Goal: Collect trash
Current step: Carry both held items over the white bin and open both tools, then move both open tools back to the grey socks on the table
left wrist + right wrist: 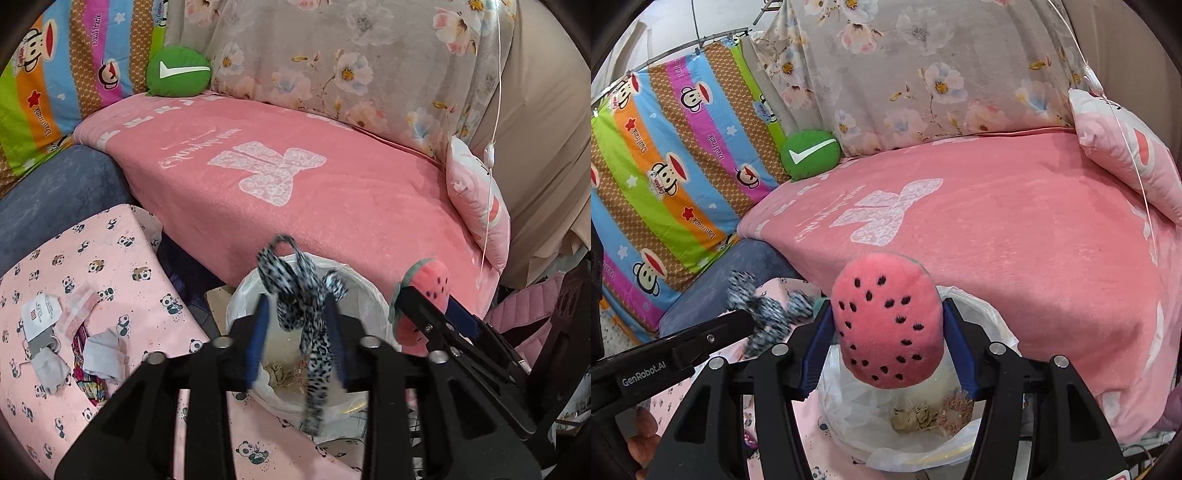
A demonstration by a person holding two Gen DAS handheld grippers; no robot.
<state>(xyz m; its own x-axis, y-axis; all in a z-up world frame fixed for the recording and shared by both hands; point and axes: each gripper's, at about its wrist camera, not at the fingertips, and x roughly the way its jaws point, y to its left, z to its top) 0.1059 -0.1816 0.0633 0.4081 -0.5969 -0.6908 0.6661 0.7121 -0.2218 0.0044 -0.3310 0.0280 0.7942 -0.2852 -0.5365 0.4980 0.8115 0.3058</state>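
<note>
a: left gripper [297, 332] is clamped on a leopard-print fabric strip [308, 314], pinched between its blue pads; the loops stick up past the fingertips and the tail dangles below, blurred.

b: and where's that strip sitting?

a: right over the bin [364, 291], a white-bag-lined trash can just beside the pink blanket [332, 199]. crumpled brownish scraps [916, 415] lie at the bottom.

b: right gripper [888, 332]?

a: squeezing a watermelon plush [888, 321] between both fingers, pink seeded face toward the camera, also hanging above the bin's open mouth, just right of the left gripper.

b: around it?

a: panda-print cloth [110, 266] to the left with grey socks [103, 354] and a tag, a green checkmark cushion [179, 72] behind, floral pillow [351, 55] beyond.
</note>
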